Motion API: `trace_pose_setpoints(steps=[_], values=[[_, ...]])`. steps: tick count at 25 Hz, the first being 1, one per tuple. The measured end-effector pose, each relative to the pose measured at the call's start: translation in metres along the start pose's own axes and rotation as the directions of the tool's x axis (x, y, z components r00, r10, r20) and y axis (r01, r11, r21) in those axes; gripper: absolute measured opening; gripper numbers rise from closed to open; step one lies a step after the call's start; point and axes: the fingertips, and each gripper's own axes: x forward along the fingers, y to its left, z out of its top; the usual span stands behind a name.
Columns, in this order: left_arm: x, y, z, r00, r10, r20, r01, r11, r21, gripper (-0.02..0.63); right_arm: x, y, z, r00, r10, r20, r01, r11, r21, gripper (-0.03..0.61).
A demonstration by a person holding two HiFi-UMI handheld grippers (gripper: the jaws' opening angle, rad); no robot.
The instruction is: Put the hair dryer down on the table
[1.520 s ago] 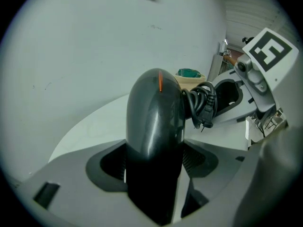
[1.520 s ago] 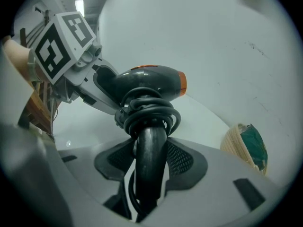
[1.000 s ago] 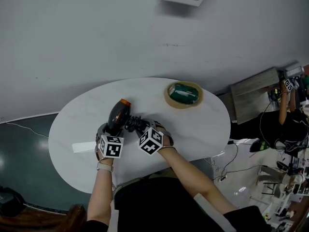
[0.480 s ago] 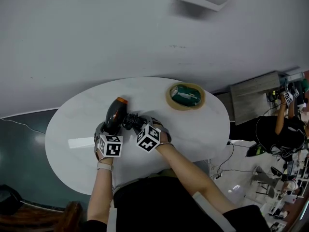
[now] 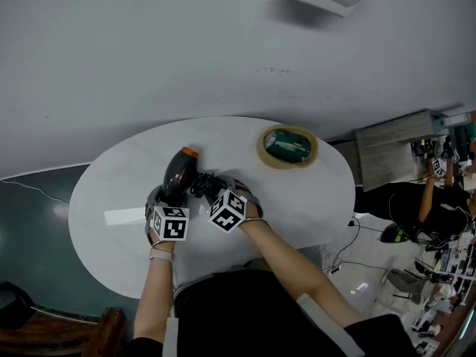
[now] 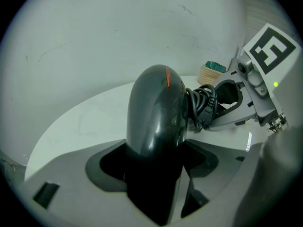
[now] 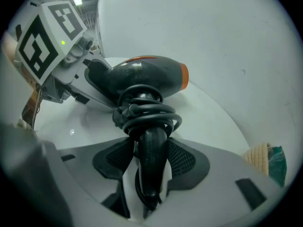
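Observation:
A black hair dryer (image 5: 178, 177) with an orange nozzle tip is over the left middle of the round white table (image 5: 297, 199). I cannot tell whether it rests on the top. My left gripper (image 5: 168, 198) is shut on the dryer's body (image 6: 156, 112), which fills the gap between its pads. My right gripper (image 5: 210, 193) is round the dryer's handle (image 7: 151, 160), just below the coiled black cord (image 7: 144, 110). Its jaws are opening, and a thin gap shows beside the handle.
A round woven basket (image 5: 286, 146) with something green in it stands at the table's far right part. A white strip (image 5: 123, 216) lies near the left edge. Off the table's right are a grey cabinet (image 5: 394, 151), cables and a person (image 5: 439, 192).
Both grippers and the hair dryer have drifted slightly left and away over the table. Nothing else on the table has moved.

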Motion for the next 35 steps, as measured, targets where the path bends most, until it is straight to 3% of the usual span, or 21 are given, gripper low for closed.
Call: trace_pose_setpoints(steps=[8,24,32,35], values=[[-0.003,0.002,-0.001,1.0,0.009,0.0,-0.009,1.0,0.0,0.345,-0.002,0.001,-0.001,1.0,-0.001,0.009,0.001,1.0,-0.005,0.298],[-0.052,0.002,0.006,0.996,-0.011,0.089,0.015,0.999,-0.039,0.347,-0.043,0.013,0.002,0.995,-0.032,0.095,0.031,0.999,0.012,0.298],[-0.099,-0.013,0.019,0.98,-0.017,0.196,0.033,0.996,-0.078,0.317,-0.087,0.01,0.012,0.973,-0.094,0.212,0.087,0.995,0.041,0.164],[-0.119,-0.017,0.026,0.967,-0.004,0.254,0.032,0.994,-0.105,0.268,-0.108,0.011,0.016,0.959,-0.103,0.265,0.087,0.994,0.071,0.122]])
